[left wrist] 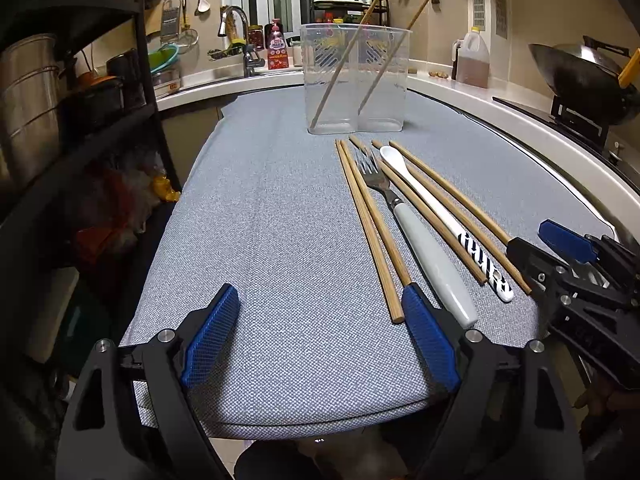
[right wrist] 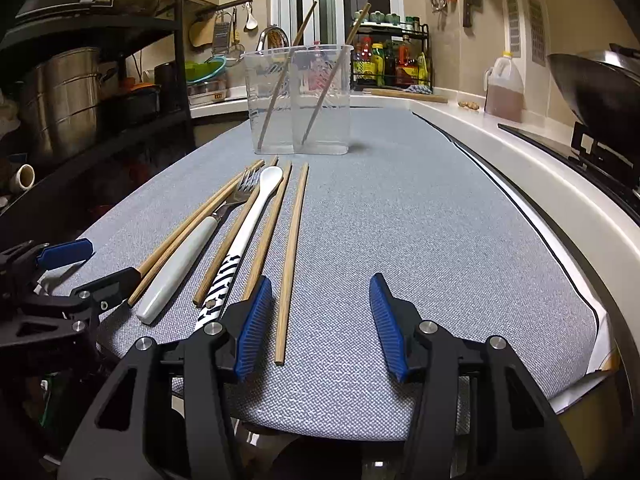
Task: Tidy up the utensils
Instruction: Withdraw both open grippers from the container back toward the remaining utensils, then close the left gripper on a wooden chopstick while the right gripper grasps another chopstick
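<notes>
A clear two-compartment holder [left wrist: 356, 80] [right wrist: 300, 100] stands at the far end of the grey mat, one chopstick leaning in each compartment. In front of it lie several wooden chopsticks [left wrist: 370, 232] [right wrist: 290, 256], a white-handled fork [left wrist: 432, 268] [right wrist: 176, 268] and a white spoon [left wrist: 420, 192] [right wrist: 256, 208] with a striped handle. My left gripper [left wrist: 320, 300] [right wrist: 114, 260] is open low over the mat, the leftmost chopstick's end just inside its right finger. My right gripper [right wrist: 320, 280] [left wrist: 526, 236] stands open astride the rightmost chopstick, pads apart from it.
The grey mat [left wrist: 260, 240] covers a table beside a white counter [right wrist: 500, 152] with a wok [right wrist: 592, 84] and an oil jug [right wrist: 504, 88]. A black shelf rack [left wrist: 132, 100] with pots stands at the left. A sink and tap are behind the holder.
</notes>
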The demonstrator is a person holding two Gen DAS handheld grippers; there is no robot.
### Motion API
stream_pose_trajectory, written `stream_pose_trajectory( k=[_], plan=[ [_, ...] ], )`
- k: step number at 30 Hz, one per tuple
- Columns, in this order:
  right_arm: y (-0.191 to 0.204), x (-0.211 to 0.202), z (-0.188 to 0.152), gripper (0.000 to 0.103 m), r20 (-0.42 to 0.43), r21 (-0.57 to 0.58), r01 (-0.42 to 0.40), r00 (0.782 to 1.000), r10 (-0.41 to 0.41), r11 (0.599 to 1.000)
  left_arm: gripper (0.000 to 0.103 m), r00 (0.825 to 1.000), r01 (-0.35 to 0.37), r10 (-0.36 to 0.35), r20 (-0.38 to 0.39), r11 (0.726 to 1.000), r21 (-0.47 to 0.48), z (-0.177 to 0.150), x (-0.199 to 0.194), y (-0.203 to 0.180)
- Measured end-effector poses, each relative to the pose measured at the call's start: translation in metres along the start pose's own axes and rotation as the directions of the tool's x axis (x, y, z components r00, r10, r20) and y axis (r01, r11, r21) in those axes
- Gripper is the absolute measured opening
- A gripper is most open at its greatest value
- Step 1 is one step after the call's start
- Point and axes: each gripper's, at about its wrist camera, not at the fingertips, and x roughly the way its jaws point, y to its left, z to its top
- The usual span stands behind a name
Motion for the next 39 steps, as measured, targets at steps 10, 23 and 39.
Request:
stream_pose_trajectory(
  k=[10,23,39],
  plan=[
    [0.000,-0.002,-0.010,0.022,0.092,-0.038,-0.047,0.995,0.050,0.998,0.059,0.997,0.039,-0.039,0.073,0.999,-0.002,-0.007,0.002,-0.003],
    [-0.006,-0.017,0.006,0.006,0.079,0.033,-0.066,0.995,0.063,0.997,0.007,0.993,0.080,-0.082,0.091,0.997,0.024,0.010,-0.017,-0.004],
    [-0.014,-0.047,0.098,0.006,0.192,0.071,-0.094,0.978,0.079,0.993,0.006,0.968,0.105,-0.119,0.220,0.992,0.076,0.107,-0.056,0.001]
  ],
)
